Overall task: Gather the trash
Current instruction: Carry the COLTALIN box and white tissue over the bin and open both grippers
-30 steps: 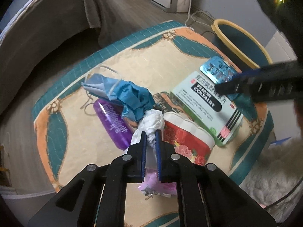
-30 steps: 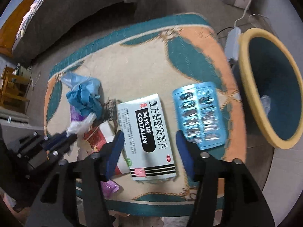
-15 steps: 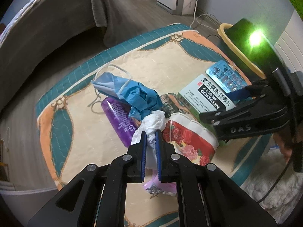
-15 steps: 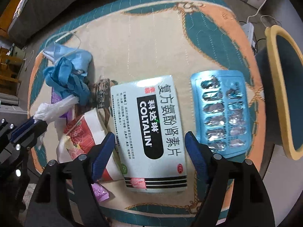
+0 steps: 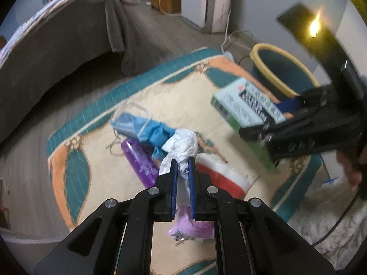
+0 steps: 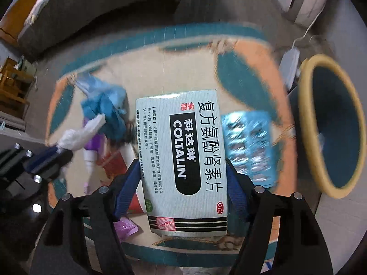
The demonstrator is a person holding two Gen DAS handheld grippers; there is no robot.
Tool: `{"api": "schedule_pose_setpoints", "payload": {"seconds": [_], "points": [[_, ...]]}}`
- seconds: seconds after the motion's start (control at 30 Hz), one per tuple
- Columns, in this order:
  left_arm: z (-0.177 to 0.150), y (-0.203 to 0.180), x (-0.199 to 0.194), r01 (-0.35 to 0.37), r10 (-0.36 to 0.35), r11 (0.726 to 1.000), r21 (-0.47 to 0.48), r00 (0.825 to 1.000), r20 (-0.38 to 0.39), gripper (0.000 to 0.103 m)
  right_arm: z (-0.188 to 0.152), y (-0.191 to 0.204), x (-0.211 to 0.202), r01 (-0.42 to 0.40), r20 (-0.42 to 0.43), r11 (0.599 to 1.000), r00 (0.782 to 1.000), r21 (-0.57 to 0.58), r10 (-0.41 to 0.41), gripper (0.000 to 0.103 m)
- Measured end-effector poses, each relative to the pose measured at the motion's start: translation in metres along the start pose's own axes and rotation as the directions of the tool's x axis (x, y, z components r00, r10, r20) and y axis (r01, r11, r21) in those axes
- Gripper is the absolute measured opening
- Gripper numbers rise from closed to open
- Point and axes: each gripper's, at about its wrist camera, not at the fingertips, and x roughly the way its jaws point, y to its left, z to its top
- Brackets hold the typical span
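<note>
Left gripper (image 5: 182,165): your jaws are nearly closed, pinching the crumpled white plastic wrapper (image 5: 181,145). The wad sticks out above the blue pads, lifted clear of the rug.
Rug (image 5: 96,151): cream, teal and orange patterned mat on a grey wood floor; all loose trash sits on it.
Blue pile (image 5: 146,128): crumpled blue face mask and blue cloth, near the left side of the rug, just behind the wrapper in the left view.
Purple pack (image 5: 140,160): glossy purple sachet, lying partly under the blue pile.
Red pack (image 5: 220,176): red and white floral tissue packet, just right of your left fingertips, flat on the rug.
Medicine box (image 6: 183,158): white and green cardboard COLTALIN carton, held up off the rug between your right pads.
Right gripper (image 6: 183,174): clamped on the carton's long sides, jaws wide; they've just closed in a little onto it.
Blister sheet (image 6: 250,146): blue foil pill strip, flat on the rug, just right of the carton.
Bin (image 6: 332,123): round teal wastebasket with a yellow rim, off the rug's right edge, mouth towards you.
</note>
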Motion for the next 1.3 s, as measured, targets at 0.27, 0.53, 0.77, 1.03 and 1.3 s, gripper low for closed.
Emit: {"api": "schedule_pose_setpoints", "payload": {"seconds": [0.27,0.53,0.77,1.03,1.3], "points": [[0.016,-0.022,-0.028,0.000,-0.004,0.999,0.048,0.995,0.099,0.010,0.020,-0.054,-0.070,0.110,0.182,0.994,0.977,0.012,-0.110,0.070],[0.051,-0.041,-0.049,0.011,-0.019,0.999,0.042,0.984,0.179,0.010,0.017,-0.121,-0.099,0.114,0.243,0.985,0.960,0.128,-0.142,0.070],[0.091,-0.084,-0.058,0.042,-0.066,0.993,0.110,0.972,0.226,0.010,0.012,-0.165,-0.110,0.098,0.269,0.972,0.951,0.212,-0.154,0.070],[0.127,-0.115,-0.043,0.099,-0.125,0.987,0.126,0.969,0.215,0.010,0.009,-0.211,-0.105,0.104,0.252,0.946,0.949,0.306,-0.186,0.070],[0.154,-0.137,-0.019,0.114,-0.140,0.982,0.151,0.975,0.175,0.010,0.007,-0.232,-0.093,0.121,0.216,0.932,0.955,0.341,-0.204,0.070]]}}
